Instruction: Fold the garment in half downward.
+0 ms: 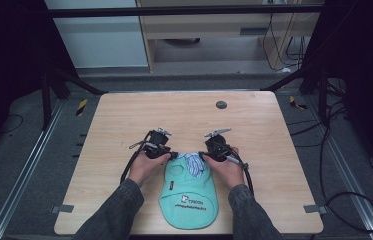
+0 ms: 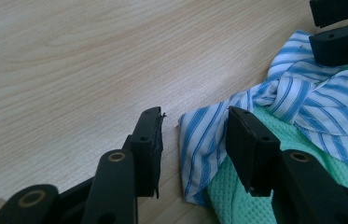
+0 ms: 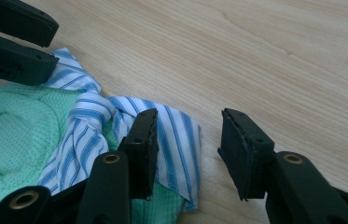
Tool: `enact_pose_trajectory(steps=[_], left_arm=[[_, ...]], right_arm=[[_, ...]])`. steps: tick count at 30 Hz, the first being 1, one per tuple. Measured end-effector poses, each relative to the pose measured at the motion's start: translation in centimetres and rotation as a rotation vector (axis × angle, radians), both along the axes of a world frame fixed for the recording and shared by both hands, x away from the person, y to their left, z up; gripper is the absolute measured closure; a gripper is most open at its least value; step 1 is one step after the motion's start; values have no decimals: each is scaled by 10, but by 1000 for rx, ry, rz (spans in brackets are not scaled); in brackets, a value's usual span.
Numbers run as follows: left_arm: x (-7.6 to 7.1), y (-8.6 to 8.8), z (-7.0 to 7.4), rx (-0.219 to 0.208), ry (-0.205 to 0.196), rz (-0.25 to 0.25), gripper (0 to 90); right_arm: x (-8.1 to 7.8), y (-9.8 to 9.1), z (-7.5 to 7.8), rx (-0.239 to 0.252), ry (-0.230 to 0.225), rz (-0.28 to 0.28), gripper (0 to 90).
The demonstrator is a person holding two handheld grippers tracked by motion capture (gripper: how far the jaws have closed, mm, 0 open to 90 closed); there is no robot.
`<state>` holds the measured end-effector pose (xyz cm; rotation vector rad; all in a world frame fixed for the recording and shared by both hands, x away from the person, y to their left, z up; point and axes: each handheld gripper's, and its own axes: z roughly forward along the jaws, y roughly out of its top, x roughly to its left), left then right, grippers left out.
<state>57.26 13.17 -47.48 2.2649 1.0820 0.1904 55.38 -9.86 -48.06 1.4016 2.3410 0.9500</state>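
Note:
A small mint-green garment [image 1: 189,197] with white printed lettering lies flat near the table's front edge. Its blue-and-white striped collar [image 1: 192,162] points away from the person. My left gripper [image 1: 173,155] is at the collar's left end and my right gripper [image 1: 203,156] at its right end. In the left gripper view the left gripper [image 2: 195,140] is open, and a corner of the striped collar [image 2: 199,140] lies between the jaws, unpressed. In the right gripper view the right gripper [image 3: 190,144] is open too, with the striped collar [image 3: 174,135] reaching past one jaw into the gap.
The wooden table [image 1: 124,115] stretches bare beyond and beside the garment. A small dark round disc [image 1: 221,105] sits near its far edge. Cables trail from both grippers along the person's hands. Dark frame bars stand around the table.

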Motion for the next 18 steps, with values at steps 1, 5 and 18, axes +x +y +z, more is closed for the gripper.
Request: enact_pose_trajectory(steps=[1,5,18], left_arm=[[0,-1,-1,7,1,-5,561],[0,-2,-3,12,9,-12,560],[-5,-5,-7,18,1,-25,545]], right_arm=[[0,1,-1,-4,5,6,553],[0,4,-3,-13,14,8,540],[0,8,-8,-34,18,14,524]])
